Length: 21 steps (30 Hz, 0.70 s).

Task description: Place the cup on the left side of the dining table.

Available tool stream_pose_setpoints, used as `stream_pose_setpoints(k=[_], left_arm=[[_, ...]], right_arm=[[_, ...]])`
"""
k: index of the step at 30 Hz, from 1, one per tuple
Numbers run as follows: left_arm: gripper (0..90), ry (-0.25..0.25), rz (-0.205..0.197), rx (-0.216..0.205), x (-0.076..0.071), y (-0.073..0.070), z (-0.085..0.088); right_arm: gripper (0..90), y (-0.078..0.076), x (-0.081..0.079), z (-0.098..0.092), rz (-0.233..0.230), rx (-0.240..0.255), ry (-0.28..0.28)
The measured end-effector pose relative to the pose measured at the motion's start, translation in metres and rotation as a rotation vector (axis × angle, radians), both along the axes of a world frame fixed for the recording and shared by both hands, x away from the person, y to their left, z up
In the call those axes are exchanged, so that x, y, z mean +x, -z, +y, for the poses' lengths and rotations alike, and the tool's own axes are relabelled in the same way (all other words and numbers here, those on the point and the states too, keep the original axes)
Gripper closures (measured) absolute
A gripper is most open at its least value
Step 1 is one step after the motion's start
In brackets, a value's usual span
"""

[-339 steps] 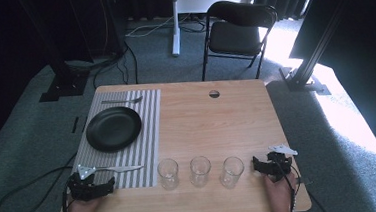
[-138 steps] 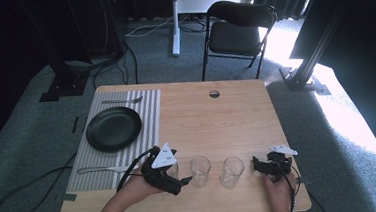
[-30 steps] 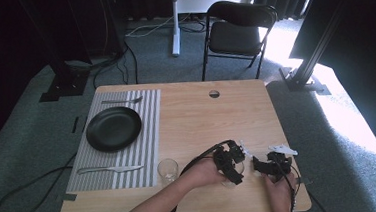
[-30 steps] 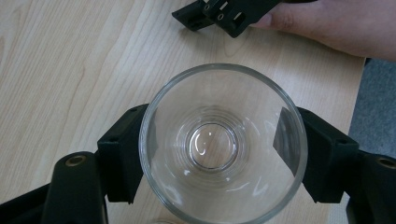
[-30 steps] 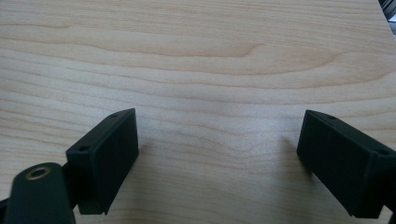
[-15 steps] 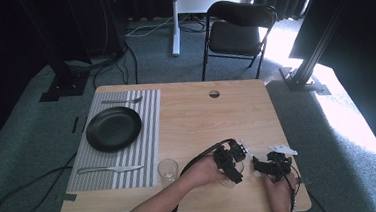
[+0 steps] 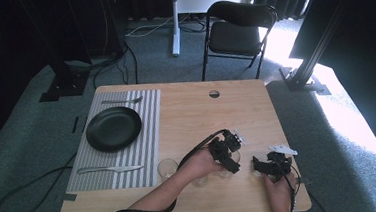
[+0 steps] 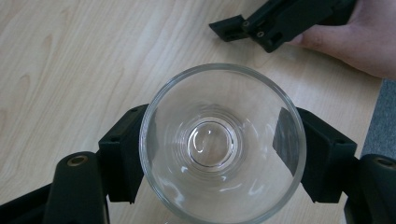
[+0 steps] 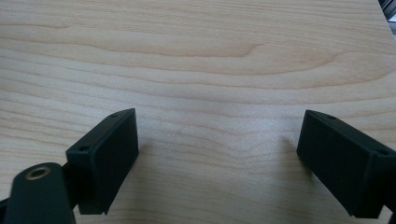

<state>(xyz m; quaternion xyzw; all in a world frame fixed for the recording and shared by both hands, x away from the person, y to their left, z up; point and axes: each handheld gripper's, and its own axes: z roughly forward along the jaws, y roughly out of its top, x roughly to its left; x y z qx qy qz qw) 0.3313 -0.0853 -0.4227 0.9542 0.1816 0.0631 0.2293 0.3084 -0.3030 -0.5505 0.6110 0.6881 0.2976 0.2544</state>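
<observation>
My left gripper (image 8: 215, 154) is shut on a clear drinking glass (image 8: 223, 144), its black pads pressing the wall on both sides; I look straight down into the empty glass. In the high view the left gripper (image 7: 224, 153) holds this glass (image 7: 231, 162) near the table's front right, close beside my right gripper (image 7: 273, 164). Whether the glass stands on the table I cannot tell. The right gripper (image 9: 217, 158) is open over bare wood, with nothing between its fingers. A second glass (image 7: 168, 167) stands to the left, and a third glass (image 7: 199, 179) is half hidden under the left hand.
A striped placemat (image 7: 148, 139) at the left carries a black plate (image 7: 113, 128), a knife (image 7: 110, 168) and a fork (image 7: 121, 100). The wooden table (image 7: 201, 115) has a round hole (image 7: 214, 93) at the back. A folding chair (image 7: 238, 30) stands behind it.
The left hand has crossed from the mat's front corner along the row of glasses to the rightmost one and closed on it. Over the last second it barely shifts; the right gripper stays put.
</observation>
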Motion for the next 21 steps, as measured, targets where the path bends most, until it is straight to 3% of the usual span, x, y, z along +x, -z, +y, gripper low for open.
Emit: stream_pose_setpoints(k=[12,21], left_arm=[[28.9,-0.071,-0.012,-0.001,0.019,-0.004,0.019],[28.9,-0.145,-0.016,-0.001,0.032,-0.008,0.047]], right_arm=[[12.0,0.0,0.0,0.0,-0.002,-0.001,0.0],[12.0,0.0,0.0,0.0,-0.002,0.0,0.001]])
